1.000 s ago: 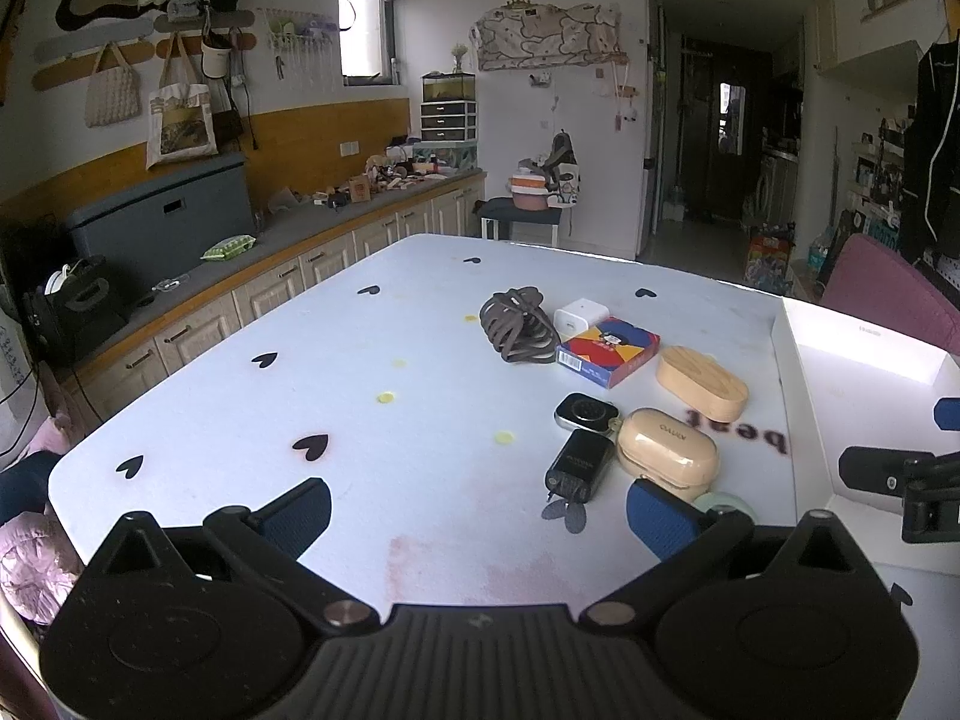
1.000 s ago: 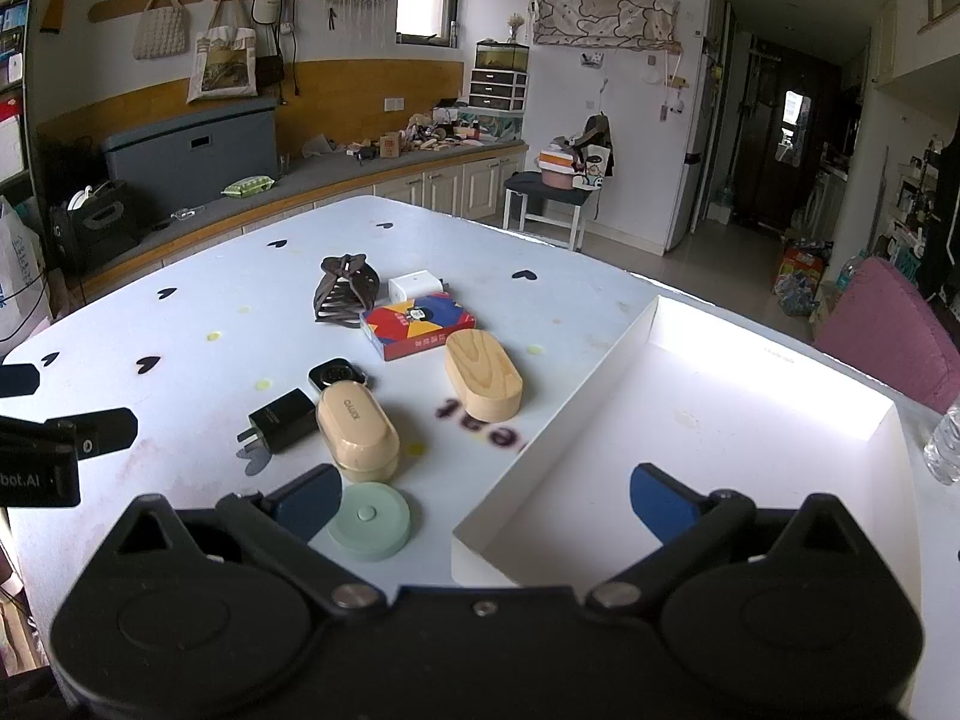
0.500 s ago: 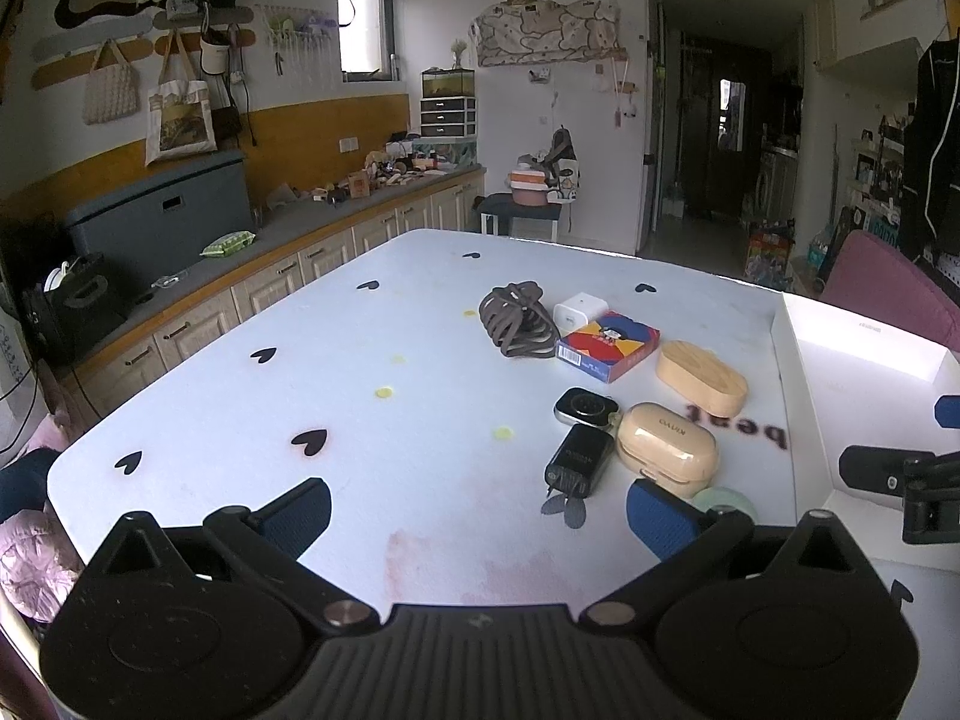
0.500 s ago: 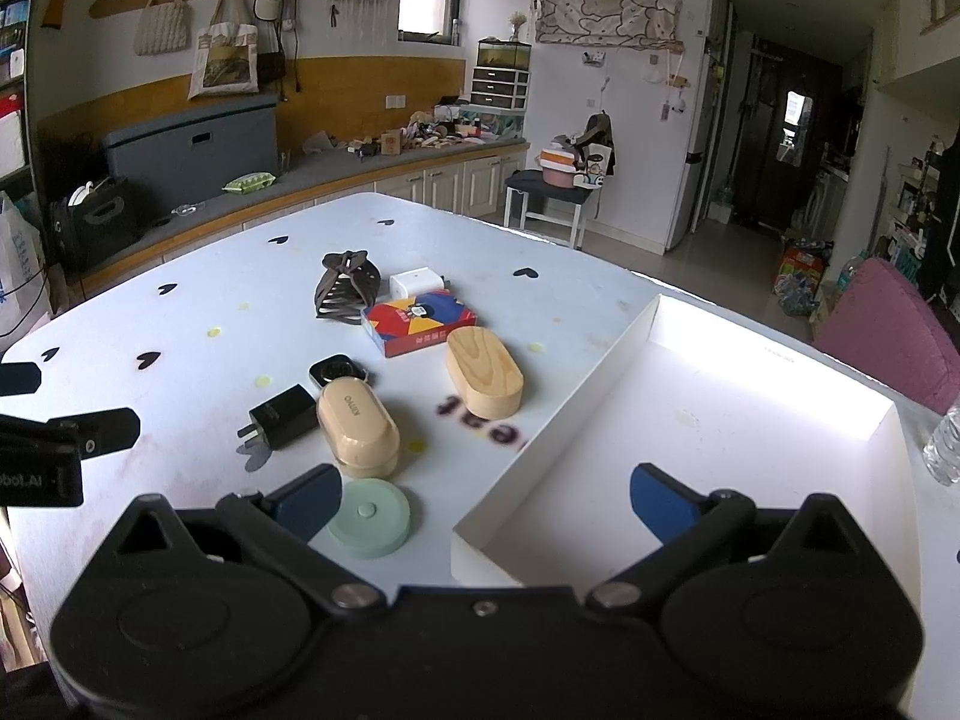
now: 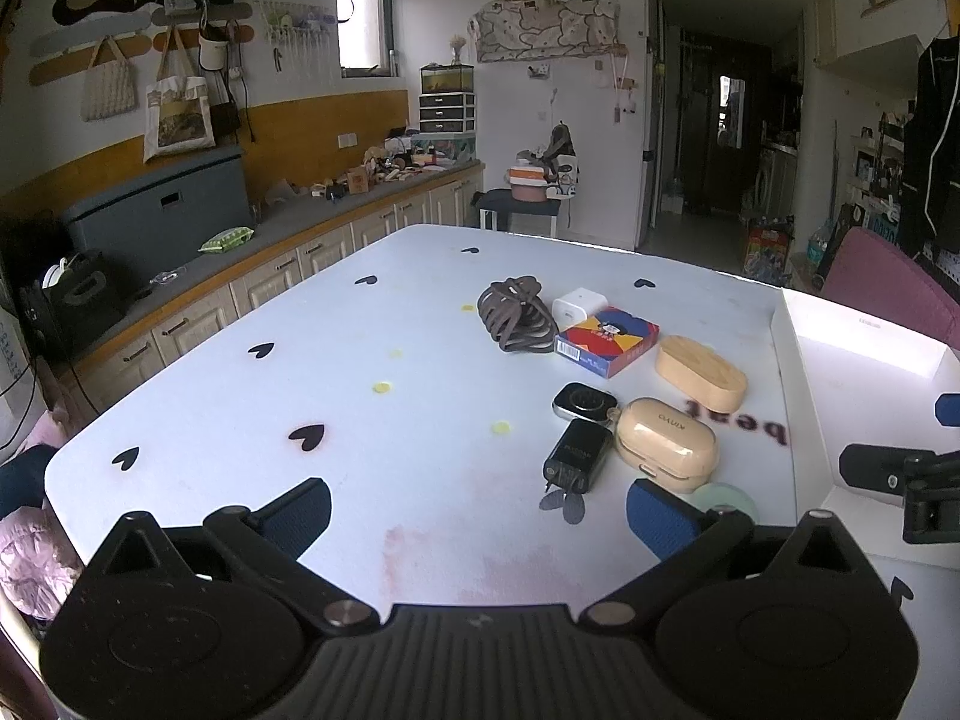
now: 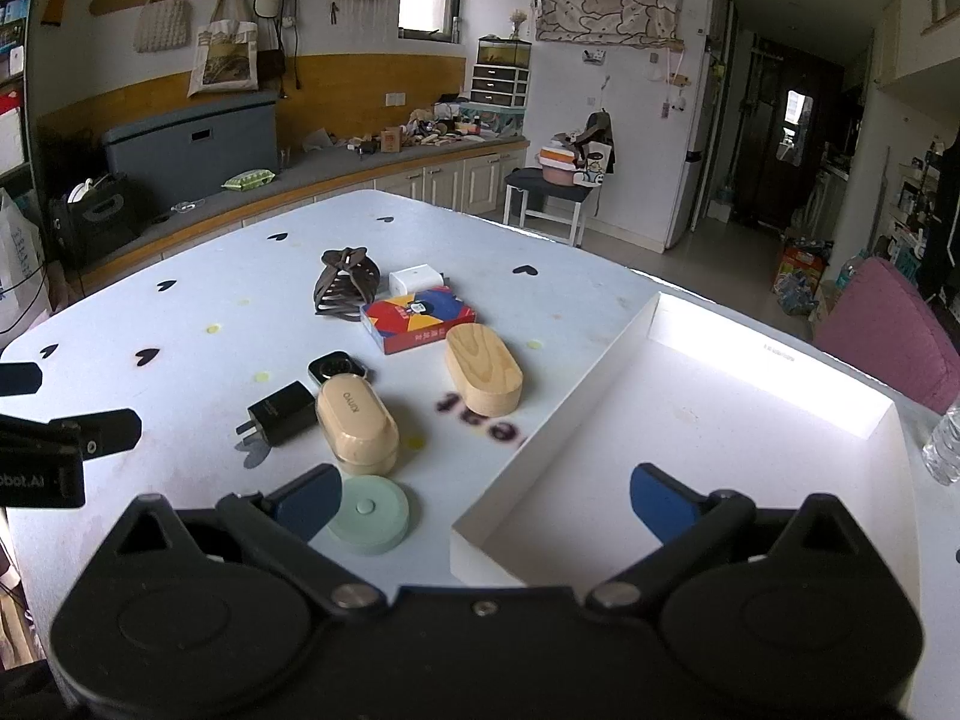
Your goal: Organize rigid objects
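Observation:
A cluster of small objects lies on the white table: a brown hair claw, a white charger cube, a colourful card box, a wooden oval case, a beige earbud case, a smartwatch, a black plug adapter and a mint round disc. The white shallow box sits to their right. My left gripper is open just short of the plug adapter. My right gripper is open, straddling the box's near corner, its left finger beside the mint disc.
The table carries heart and dot stickers. A pink chair stands behind the white box, and a clear water bottle stands at the table's right edge. A counter with clutter runs along the left wall.
Both grippers have shifted only slightly; the object cluster appears a touch nearer in each view. Nothing was grasped or released.

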{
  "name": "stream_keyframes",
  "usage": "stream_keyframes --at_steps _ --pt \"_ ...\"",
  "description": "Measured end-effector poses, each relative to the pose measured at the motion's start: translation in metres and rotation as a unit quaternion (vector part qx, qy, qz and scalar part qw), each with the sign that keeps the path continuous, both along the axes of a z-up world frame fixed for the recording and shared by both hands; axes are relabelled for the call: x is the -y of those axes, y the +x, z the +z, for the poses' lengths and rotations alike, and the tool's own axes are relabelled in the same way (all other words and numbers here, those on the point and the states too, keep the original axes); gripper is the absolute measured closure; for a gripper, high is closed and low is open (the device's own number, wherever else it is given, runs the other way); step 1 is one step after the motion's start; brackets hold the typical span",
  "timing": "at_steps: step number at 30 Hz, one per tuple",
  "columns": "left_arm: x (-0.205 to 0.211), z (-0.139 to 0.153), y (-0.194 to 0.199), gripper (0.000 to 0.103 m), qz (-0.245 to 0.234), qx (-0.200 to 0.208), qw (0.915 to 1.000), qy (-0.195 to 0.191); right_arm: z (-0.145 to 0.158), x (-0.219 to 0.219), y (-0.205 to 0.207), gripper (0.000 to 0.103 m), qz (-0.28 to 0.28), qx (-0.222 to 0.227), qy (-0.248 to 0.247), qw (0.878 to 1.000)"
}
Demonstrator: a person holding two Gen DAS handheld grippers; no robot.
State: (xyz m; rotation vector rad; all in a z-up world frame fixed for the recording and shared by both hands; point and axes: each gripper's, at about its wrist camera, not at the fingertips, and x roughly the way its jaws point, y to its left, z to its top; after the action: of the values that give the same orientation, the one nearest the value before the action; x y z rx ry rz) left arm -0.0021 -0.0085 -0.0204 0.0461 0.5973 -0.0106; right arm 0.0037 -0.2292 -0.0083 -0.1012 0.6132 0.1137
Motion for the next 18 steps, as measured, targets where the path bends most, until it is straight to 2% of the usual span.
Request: stream_keyframes --at_steps 18 --pt "0.0000 0.0009 0.0014 0.000 -0.001 -0.001 1.0000 0.000 0.0009 -0.0014 0.0004 0.000 0.000 -0.001 -0.002 1.000"
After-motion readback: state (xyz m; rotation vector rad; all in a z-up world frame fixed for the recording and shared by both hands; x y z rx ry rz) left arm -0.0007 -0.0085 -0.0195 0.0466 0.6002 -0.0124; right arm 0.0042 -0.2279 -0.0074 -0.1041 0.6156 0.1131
